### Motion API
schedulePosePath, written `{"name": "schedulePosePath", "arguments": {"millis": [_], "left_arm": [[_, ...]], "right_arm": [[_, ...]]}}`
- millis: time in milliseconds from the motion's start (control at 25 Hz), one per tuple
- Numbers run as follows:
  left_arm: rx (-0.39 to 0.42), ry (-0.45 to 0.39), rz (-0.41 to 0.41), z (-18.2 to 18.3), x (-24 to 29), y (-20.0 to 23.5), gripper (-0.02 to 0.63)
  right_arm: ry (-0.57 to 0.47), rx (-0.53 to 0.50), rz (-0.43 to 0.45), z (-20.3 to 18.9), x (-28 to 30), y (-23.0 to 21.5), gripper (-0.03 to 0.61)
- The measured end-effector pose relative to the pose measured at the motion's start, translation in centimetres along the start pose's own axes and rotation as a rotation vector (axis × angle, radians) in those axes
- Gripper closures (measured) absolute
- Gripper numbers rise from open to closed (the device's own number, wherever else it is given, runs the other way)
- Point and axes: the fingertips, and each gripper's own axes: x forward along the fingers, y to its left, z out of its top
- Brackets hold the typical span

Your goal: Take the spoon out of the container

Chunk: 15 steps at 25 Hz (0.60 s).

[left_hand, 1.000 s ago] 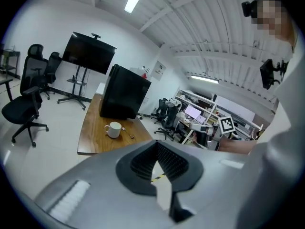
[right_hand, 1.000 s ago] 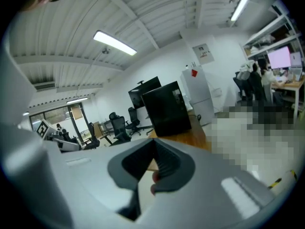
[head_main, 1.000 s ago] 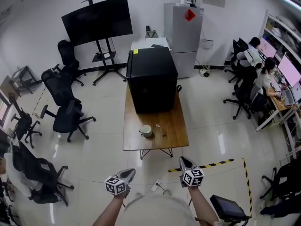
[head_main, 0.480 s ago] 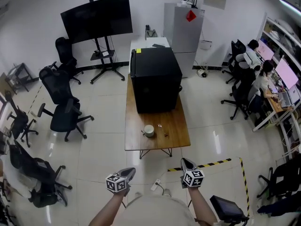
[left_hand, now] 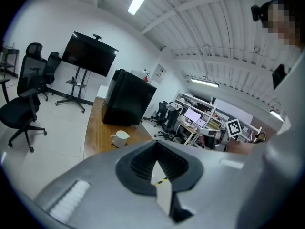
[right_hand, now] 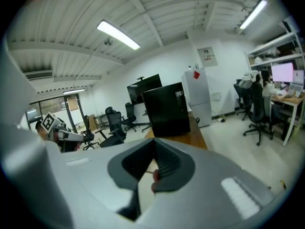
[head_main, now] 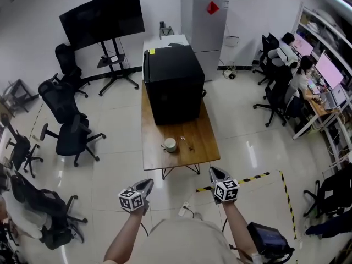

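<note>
The person stands on the tiled floor near the short end of a long wooden surface (head_main: pixel 190 154), holding 2 grippers close to the body. The left gripper (head_main: pixel 146 183) and the right gripper (head_main: pixel 215 173) both hang over the floor, well apart from the surface. Each has its jaws closed together with nothing between them.

The container, a white mug (head_main: pixel 170 144), sits on the near half of the surface, towards its left edge, with its handle pointing left. The spoon is too small to make out from here. A few tiny items (head_main: pixel 191 138) lie just right of the mug. A big black cabinet (head_main: pixel 173 84) fills the far half of the surface.

Black office chairs (head_main: pixel 71 139) stand at the left, a dark screen on a stand (head_main: pixel 102 18) at the far left, and a pale fridge (head_main: pixel 206 21) behind the cabinet. People sit at desks (head_main: pixel 300 73) at the far right. Yellow-and-black tape (head_main: pixel 258 176) crosses the floor right of the right gripper.
</note>
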Motion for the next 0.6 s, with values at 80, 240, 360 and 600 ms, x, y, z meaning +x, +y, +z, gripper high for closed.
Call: {"name": "schedulePosePath", "arguments": {"millis": [80,240,360,600], "left_arm": [[-0.026,0.022,-0.006,-2.3,-0.4,-0.8,0.609],[-0.034,0.066,-0.022,-5.1,0.0,-1.6,0.609],[-0.023,0.062,-0.008,-4.8,-0.8,0.3,0.609],[-0.023,0.079,-0.016,-6.5,-0.7,-1.3,0.609]], "right_arm": [[0.048,0.023,-0.003,-2.6,-1.0,0.2,0.574],[0.115,0.052,-0.026,-5.8,-1.6,-0.8,0.574],[0.152,0.006,-0.020,-6.3,0.9,0.1,0.574],[0.263,-0.062,-0.006,-8.7,-0.5,0.4,0.574]]}}
